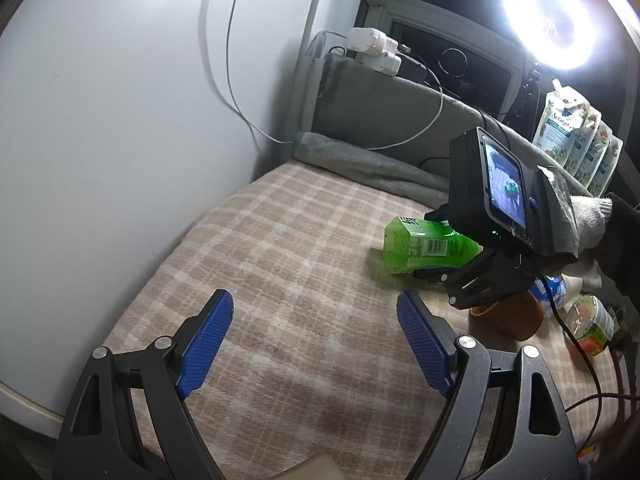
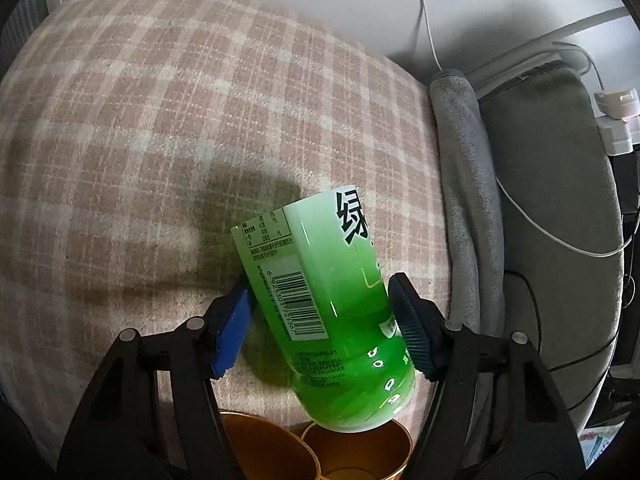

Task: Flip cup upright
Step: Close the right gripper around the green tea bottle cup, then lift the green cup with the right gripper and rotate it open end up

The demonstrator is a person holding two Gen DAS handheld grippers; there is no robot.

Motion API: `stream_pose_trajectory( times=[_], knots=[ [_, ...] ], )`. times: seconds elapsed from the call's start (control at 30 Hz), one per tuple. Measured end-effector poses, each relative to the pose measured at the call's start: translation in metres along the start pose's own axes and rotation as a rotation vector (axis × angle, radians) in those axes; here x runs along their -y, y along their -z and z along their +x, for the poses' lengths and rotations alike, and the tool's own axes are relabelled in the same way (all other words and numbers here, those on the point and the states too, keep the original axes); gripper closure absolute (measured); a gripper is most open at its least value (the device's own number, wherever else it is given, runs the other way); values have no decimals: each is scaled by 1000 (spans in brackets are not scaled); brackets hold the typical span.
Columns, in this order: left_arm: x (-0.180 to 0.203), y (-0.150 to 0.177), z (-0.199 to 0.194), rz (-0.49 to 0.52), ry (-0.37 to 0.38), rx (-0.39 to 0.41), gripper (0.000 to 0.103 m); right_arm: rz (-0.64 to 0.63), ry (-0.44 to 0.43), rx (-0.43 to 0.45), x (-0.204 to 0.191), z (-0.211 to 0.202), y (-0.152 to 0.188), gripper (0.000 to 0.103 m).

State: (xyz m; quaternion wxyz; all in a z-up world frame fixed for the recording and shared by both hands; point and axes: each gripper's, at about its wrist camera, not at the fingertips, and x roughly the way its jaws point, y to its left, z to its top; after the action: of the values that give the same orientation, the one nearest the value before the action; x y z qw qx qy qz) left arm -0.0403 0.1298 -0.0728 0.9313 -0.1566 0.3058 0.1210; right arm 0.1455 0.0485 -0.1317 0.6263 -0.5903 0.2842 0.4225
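Observation:
A green labelled cup (image 2: 332, 312) with a barcode is held tilted above the checked cloth, between the blue pads of my right gripper (image 2: 320, 320), which is shut on it. In the left wrist view the same green cup (image 1: 428, 244) lies sideways in the air at the right, held by the right gripper (image 1: 436, 270) under its black camera unit. My left gripper (image 1: 316, 340) is open and empty, low over the checked cloth (image 1: 280, 260), to the left of the cup.
Two orange-brown cups (image 2: 352, 452) stand just below the green cup; one shows in the left wrist view (image 1: 516, 316). Jars and a bottle (image 1: 588, 320) sit at the right. A grey blanket (image 2: 464, 200), cables, power strip (image 1: 376, 48) and ring light (image 1: 554, 14) lie behind.

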Motion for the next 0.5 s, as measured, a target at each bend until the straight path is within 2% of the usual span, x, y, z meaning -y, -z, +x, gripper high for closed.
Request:
stream_pose_trajectory(
  times=[0.17,0.5],
  knots=[
    [-1,-1,-2,-3,-5,3,19,67,22,33,14,-5,-4,36],
    [1,-2,-6,7,-5,13,19,317,25,201,53,-50,-2,37]
  ],
)
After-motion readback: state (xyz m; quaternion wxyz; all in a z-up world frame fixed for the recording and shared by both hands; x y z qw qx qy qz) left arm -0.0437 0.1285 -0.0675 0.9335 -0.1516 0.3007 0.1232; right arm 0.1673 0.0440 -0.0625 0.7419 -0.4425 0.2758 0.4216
